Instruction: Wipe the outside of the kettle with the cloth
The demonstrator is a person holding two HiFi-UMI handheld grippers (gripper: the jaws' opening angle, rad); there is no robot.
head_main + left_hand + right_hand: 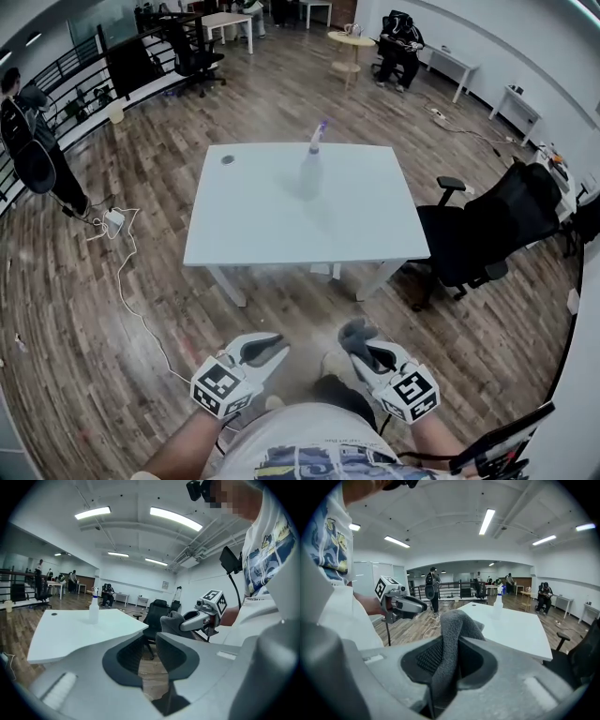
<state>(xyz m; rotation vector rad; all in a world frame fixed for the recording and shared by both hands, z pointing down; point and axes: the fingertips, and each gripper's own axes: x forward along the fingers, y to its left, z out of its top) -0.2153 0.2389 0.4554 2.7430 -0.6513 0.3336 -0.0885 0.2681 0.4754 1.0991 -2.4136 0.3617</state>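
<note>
- right gripper (451,641) is clamped on the grey cloth (457,623); a fold stands up past the jaws, so we have a wiping edge ready
- left gripper (151,639): jaws a narrow gap apart, nothing between them; we judge it's free so it can steady the kettle
- we hold both low, close to our body and well short of the white counter (356,234), so we're not at working reach
- counter carries a spray bottle (311,169) and a small dark disc (228,159)
- kettle: no view shows it; wiping not started, and we need to locate it first
</note>
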